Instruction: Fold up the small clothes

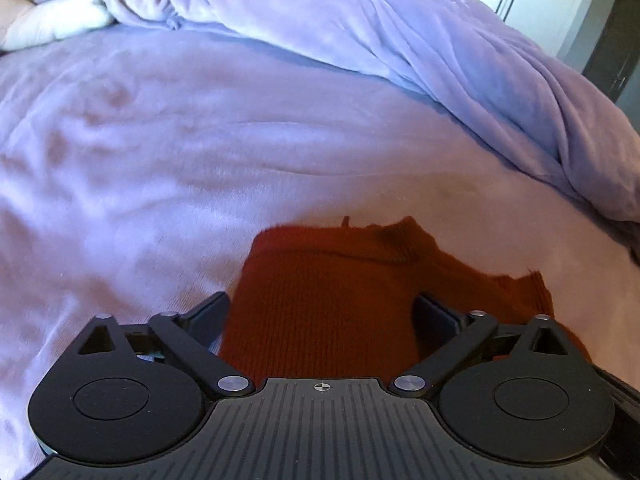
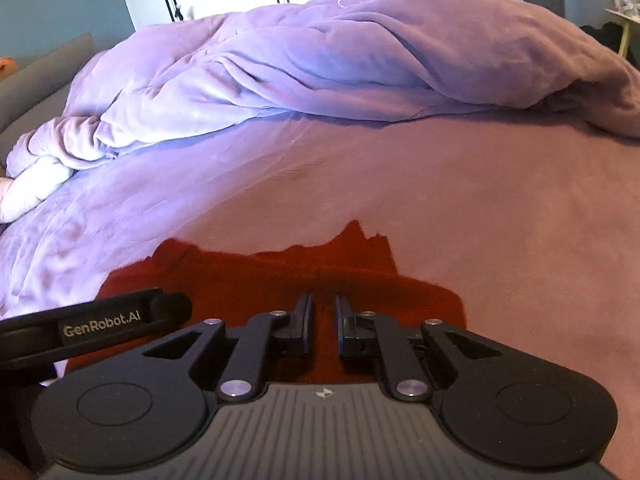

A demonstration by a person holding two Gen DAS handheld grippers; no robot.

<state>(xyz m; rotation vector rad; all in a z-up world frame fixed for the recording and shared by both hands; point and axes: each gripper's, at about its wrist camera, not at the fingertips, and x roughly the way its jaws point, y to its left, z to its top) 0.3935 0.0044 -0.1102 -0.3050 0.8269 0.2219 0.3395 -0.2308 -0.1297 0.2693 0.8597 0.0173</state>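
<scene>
Red knit garment (image 1: 320,304): flat on lilac bedsheet (image 1: 160,160); left gripper (image 1: 320,312) spread wide above it, right gripper (image 2: 322,320) nearly closed, gripping nothing.

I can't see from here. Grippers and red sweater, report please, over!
Left gripper open over red sweater. Right gripper nearly shut, grip unclear. Sweater flat on bed. Duvet bunched behind, clear of it.

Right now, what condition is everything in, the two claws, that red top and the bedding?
Left claw: wide open, fingers either side of the red knit top, gripping nothing.
Right claw: nearly closed, a narrow gap between its fingers, over the top; whether it pinches fabric cannot be told.
Red knit top: lying on the bed, partly folded, edges uneven.
Purple duvet: bunched up in a heap.
Bed sheet: spread out, lightly creased.
</scene>
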